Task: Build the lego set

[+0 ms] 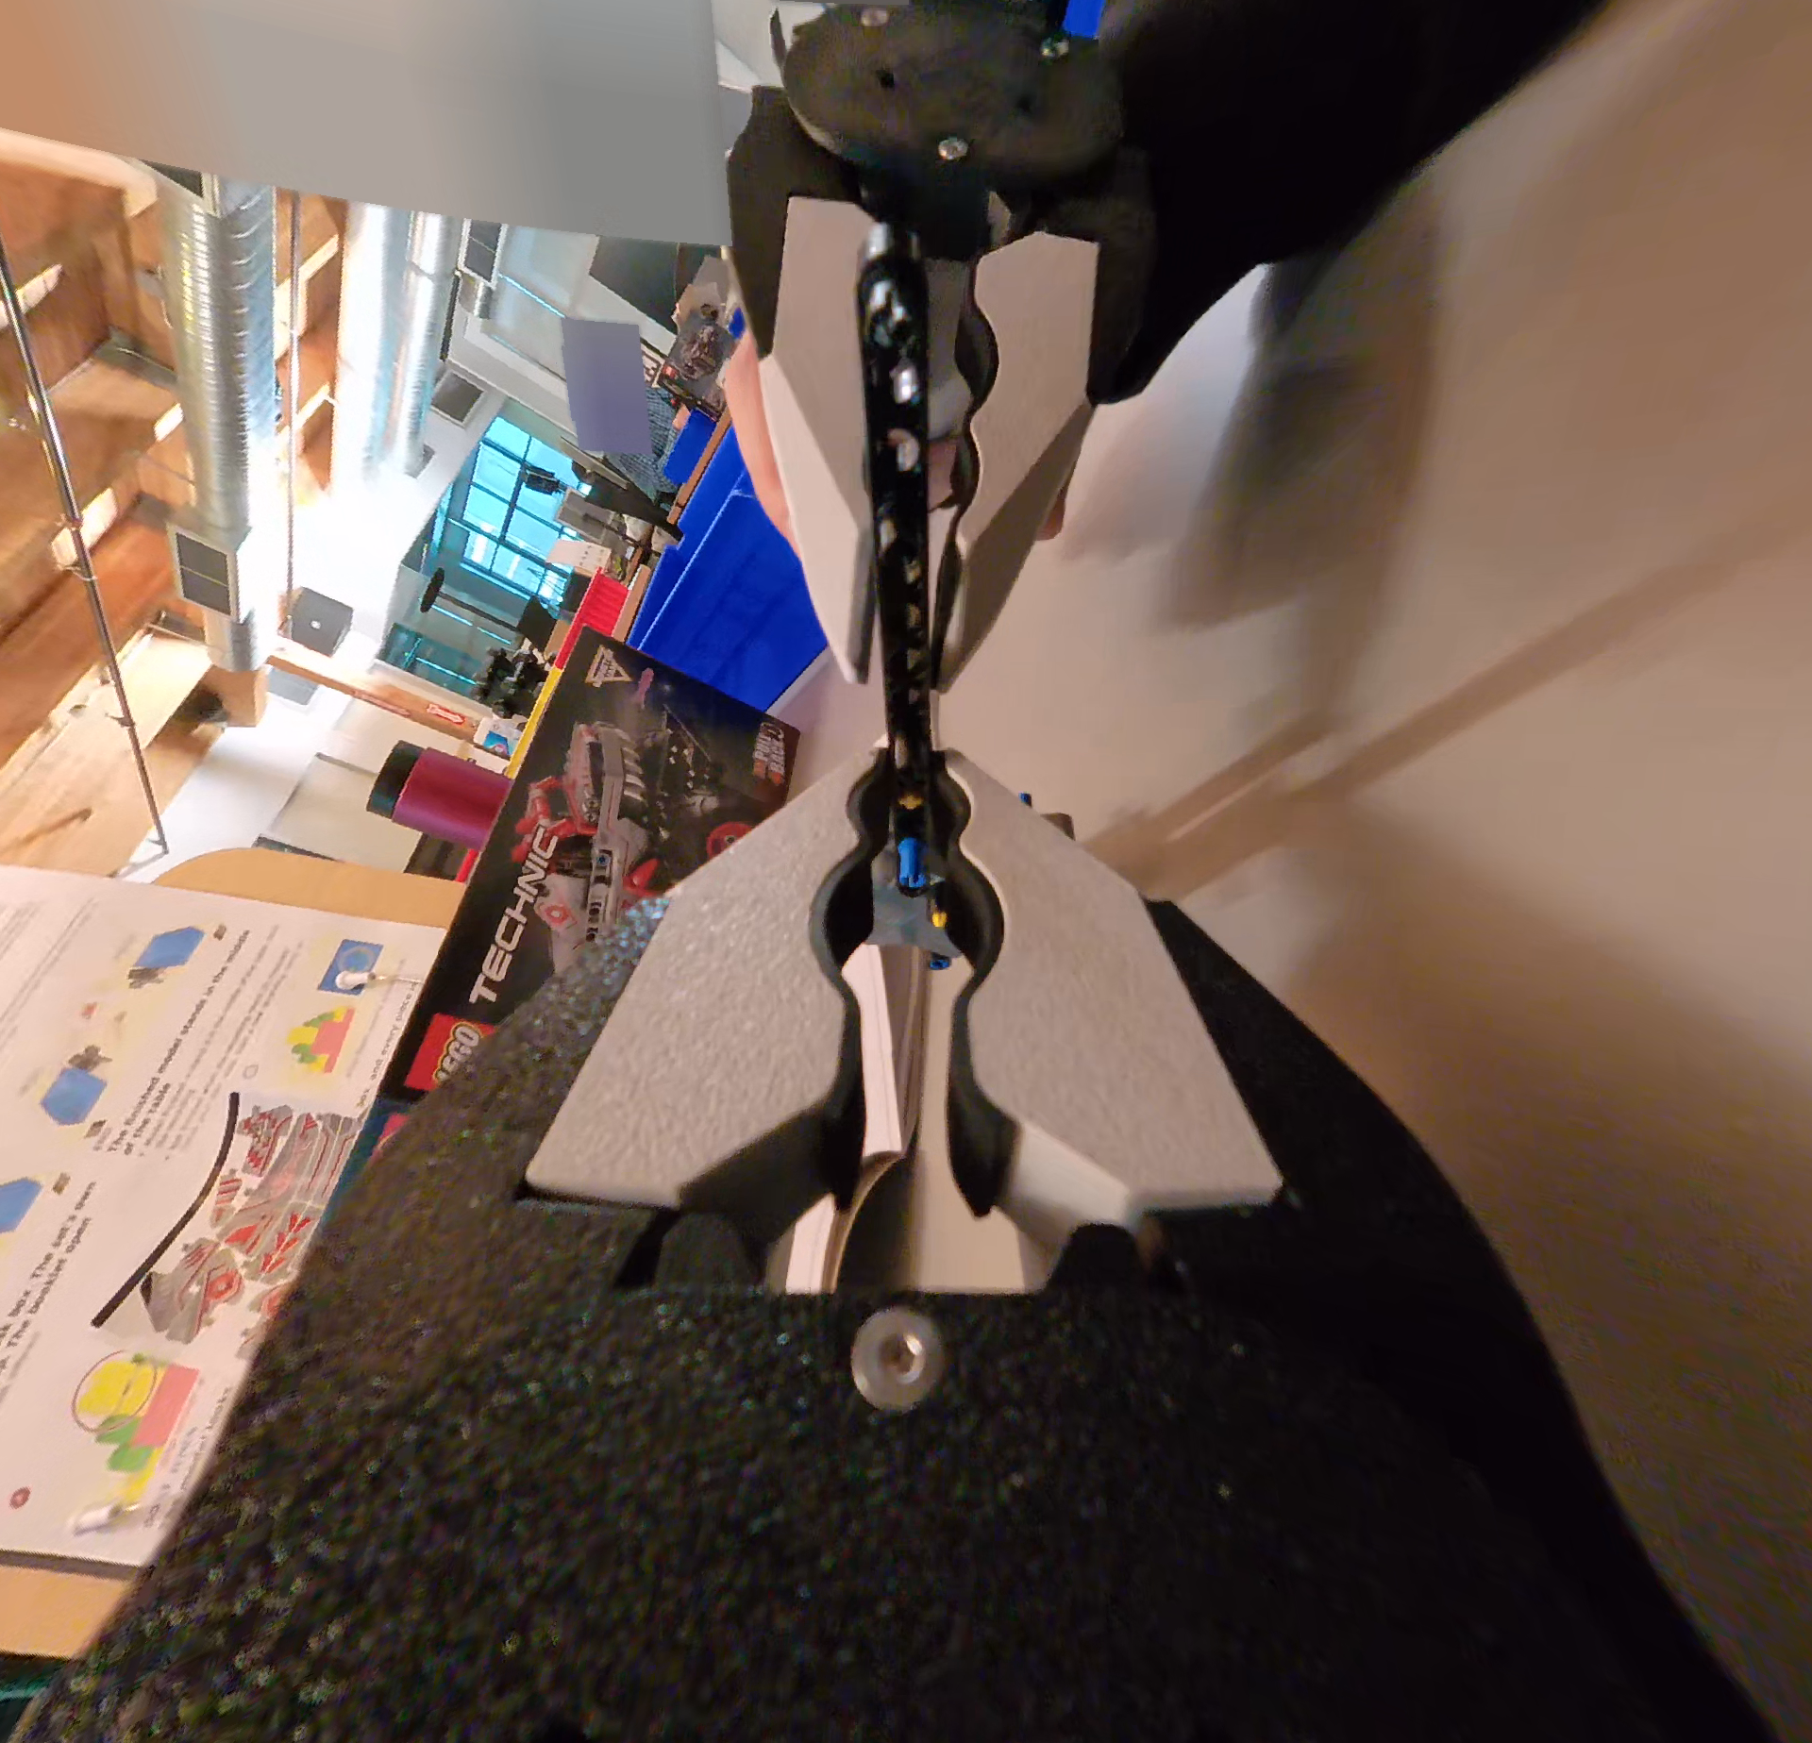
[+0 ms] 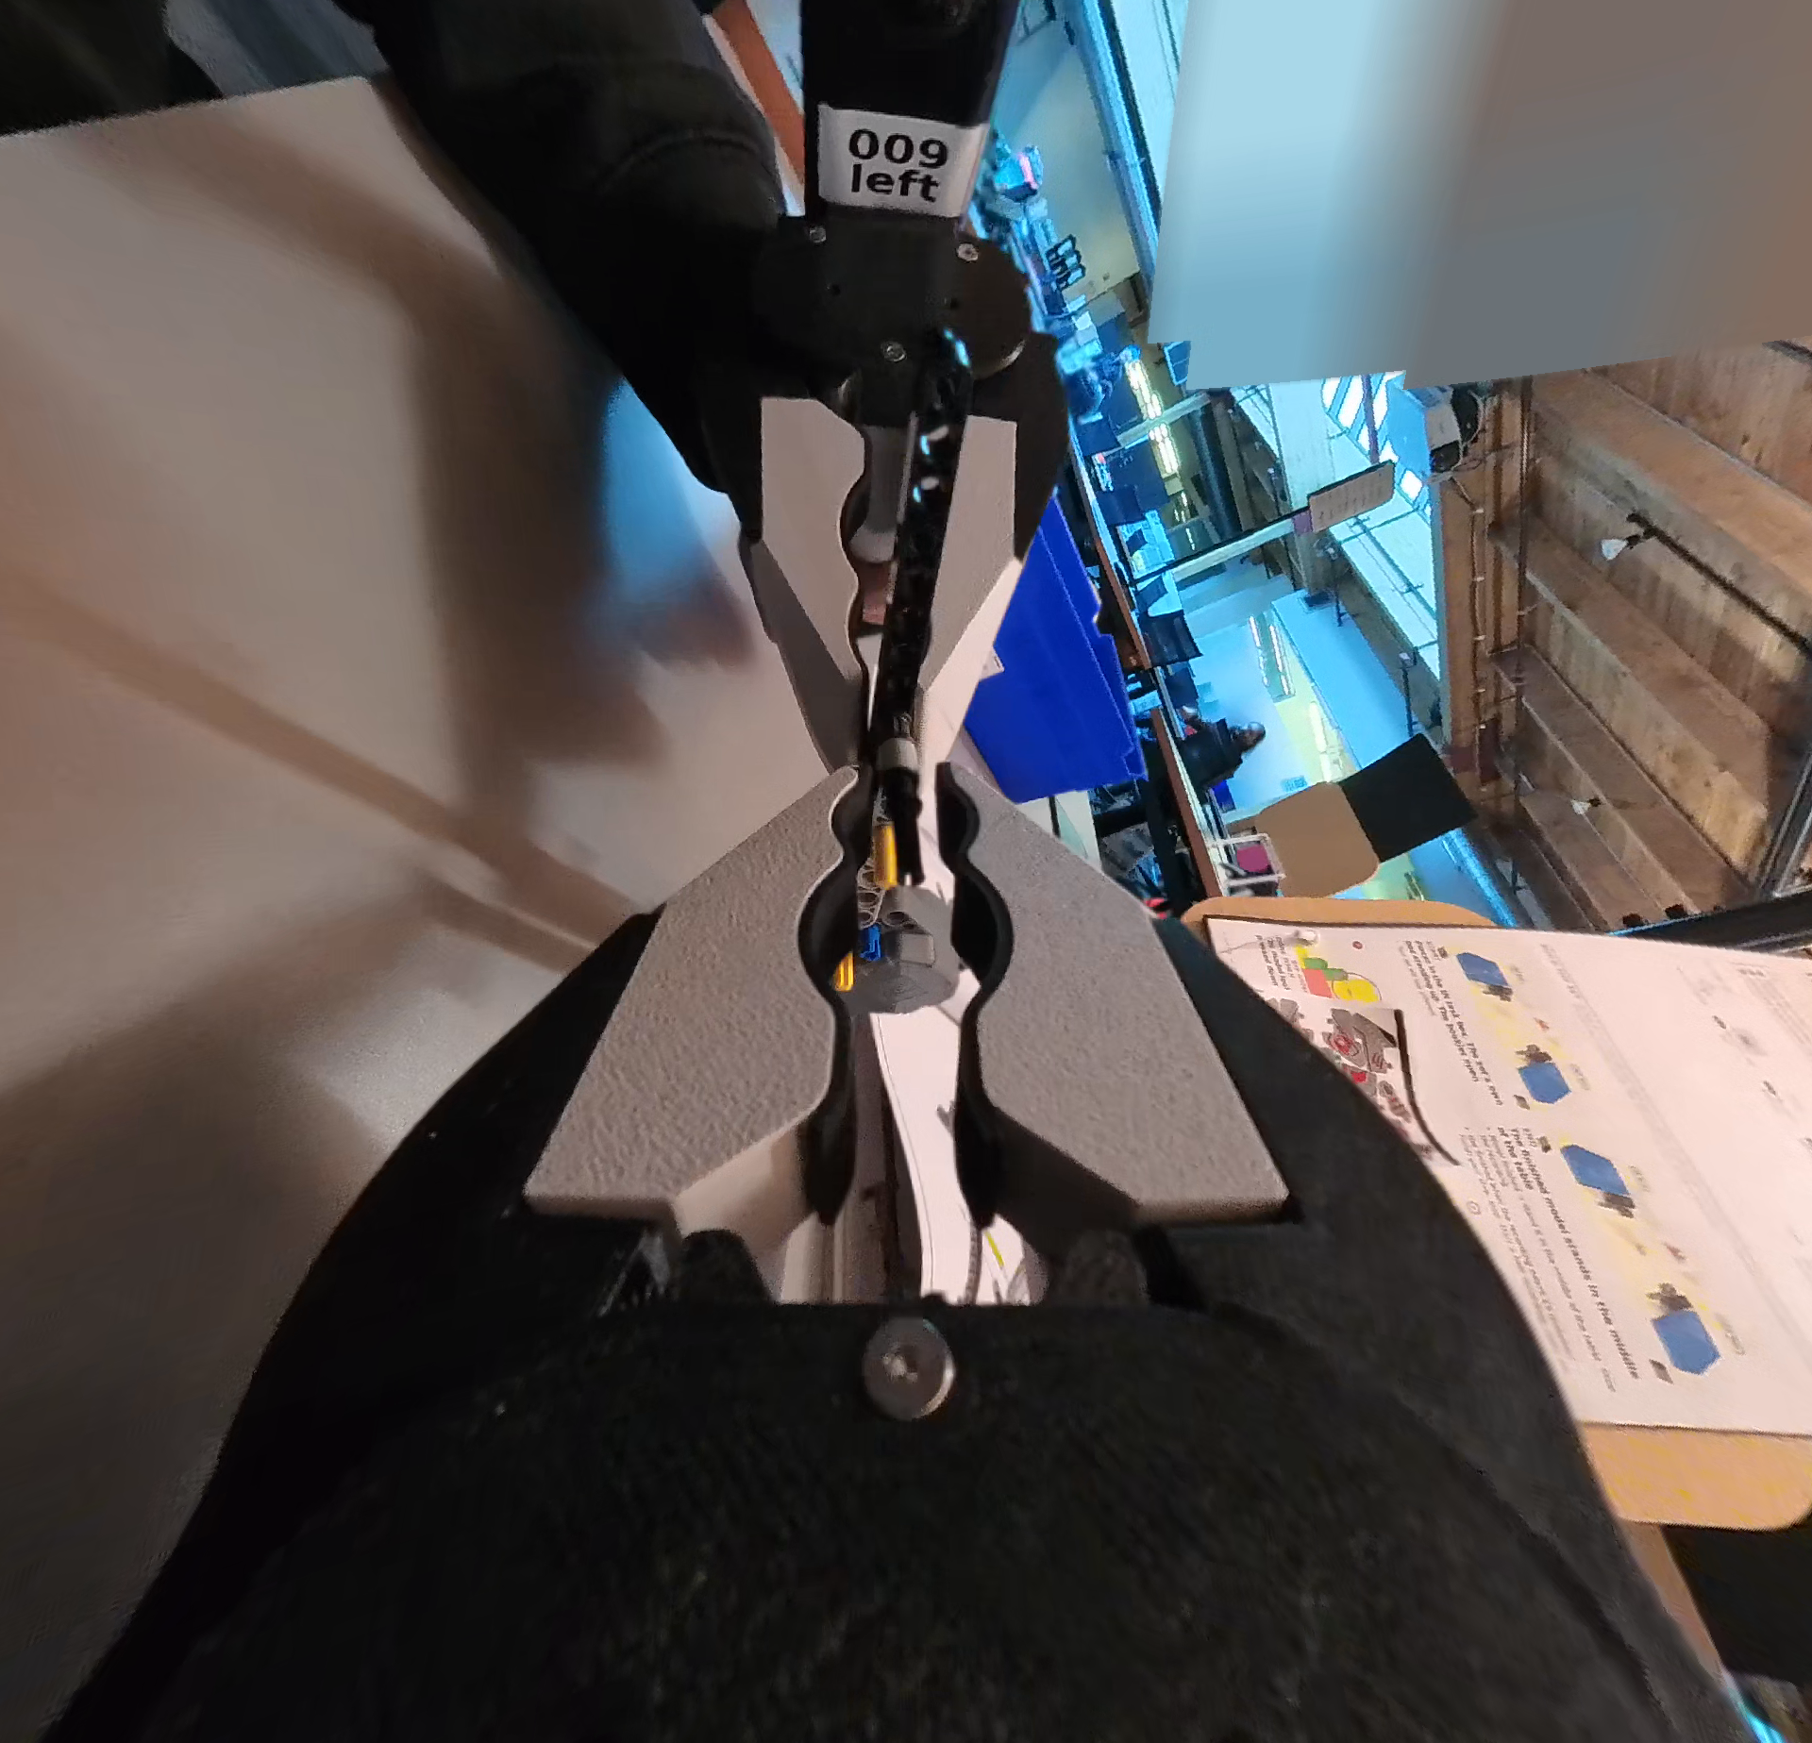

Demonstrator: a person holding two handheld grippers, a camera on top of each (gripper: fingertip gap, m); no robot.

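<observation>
In the left wrist view, the left gripper [image 1: 907, 814] is closing its fingers on one end of a long black Lego Technic beam [image 1: 902, 519] with holes, where blue pins and a grey piece are sitting. The right gripper [image 1: 907, 676] is gripping the far end. The Lego box [image 1: 628, 843] is lying on the worktop [image 1: 1471, 814].

In the right wrist view, the right gripper [image 2: 897, 794] is holding the beam [image 2: 907, 617] near a yellow axle [image 2: 887, 853] and a grey connector [image 2: 897, 970], above the worktop [image 2: 245, 814]. The left gripper [image 2: 897, 706] is clamping the other end.

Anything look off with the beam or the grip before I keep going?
Nothing stands out. The black beam spans straight between the left gripper and the right gripper, each shut on one end. The small grey assembly sits intact. The table is blurred.
</observation>
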